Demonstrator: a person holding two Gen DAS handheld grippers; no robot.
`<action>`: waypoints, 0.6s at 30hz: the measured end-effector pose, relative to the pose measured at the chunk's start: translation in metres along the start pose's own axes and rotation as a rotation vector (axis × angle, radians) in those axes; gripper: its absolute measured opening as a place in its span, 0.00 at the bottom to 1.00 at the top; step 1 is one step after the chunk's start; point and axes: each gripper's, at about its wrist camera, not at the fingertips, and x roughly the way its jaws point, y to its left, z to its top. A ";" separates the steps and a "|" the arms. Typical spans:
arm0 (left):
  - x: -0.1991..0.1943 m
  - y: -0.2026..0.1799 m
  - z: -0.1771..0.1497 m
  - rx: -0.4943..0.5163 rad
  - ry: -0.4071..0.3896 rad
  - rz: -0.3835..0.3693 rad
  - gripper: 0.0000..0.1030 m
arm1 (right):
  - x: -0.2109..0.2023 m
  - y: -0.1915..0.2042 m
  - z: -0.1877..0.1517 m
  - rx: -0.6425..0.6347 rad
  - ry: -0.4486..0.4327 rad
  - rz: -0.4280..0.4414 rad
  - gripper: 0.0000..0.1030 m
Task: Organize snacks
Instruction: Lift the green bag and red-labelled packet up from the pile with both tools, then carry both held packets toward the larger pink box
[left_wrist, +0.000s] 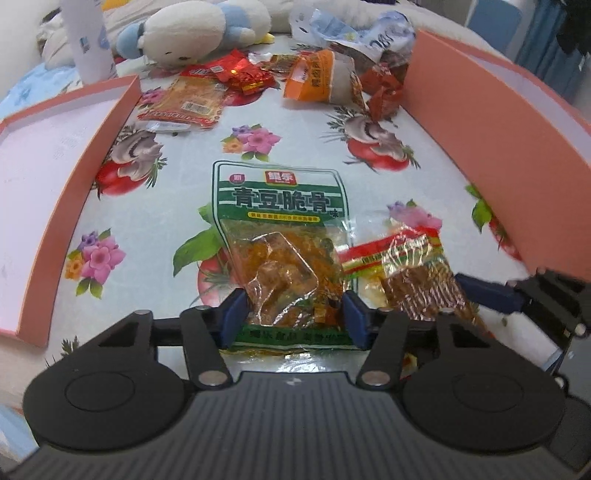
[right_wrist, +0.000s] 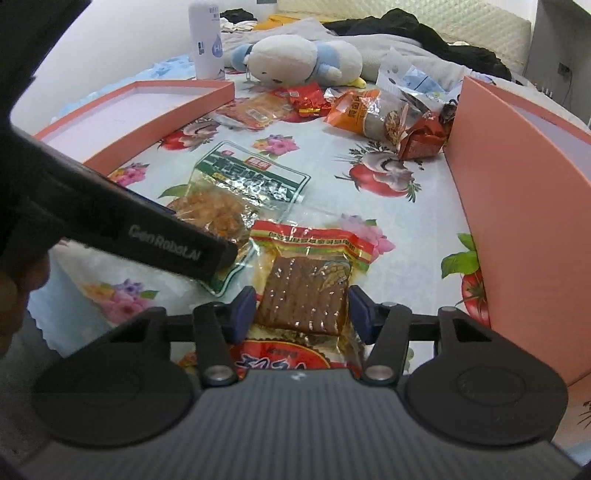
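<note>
Green snack packet (left_wrist: 280, 236) clear-windowed, orange chunks inside, lying flat

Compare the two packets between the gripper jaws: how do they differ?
The green packet, between the left gripper jaws, has a green-and-white header over orange chunks; the red-edged packet, between the right gripper jaws, has red-and-yellow trim around one flat brown slab. The green packet looks larger. Both have clear windows and lie flat on the floral cloth, overlapping slightly.
</note>
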 end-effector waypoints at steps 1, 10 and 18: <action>-0.002 0.001 0.000 -0.020 -0.001 -0.006 0.57 | -0.002 0.000 0.000 -0.005 -0.004 -0.010 0.53; -0.034 0.005 -0.003 -0.134 -0.031 -0.022 0.56 | -0.029 -0.016 0.006 0.055 -0.030 -0.005 0.51; -0.079 -0.004 0.007 -0.162 -0.091 -0.035 0.56 | -0.062 -0.029 0.022 0.128 -0.086 0.008 0.51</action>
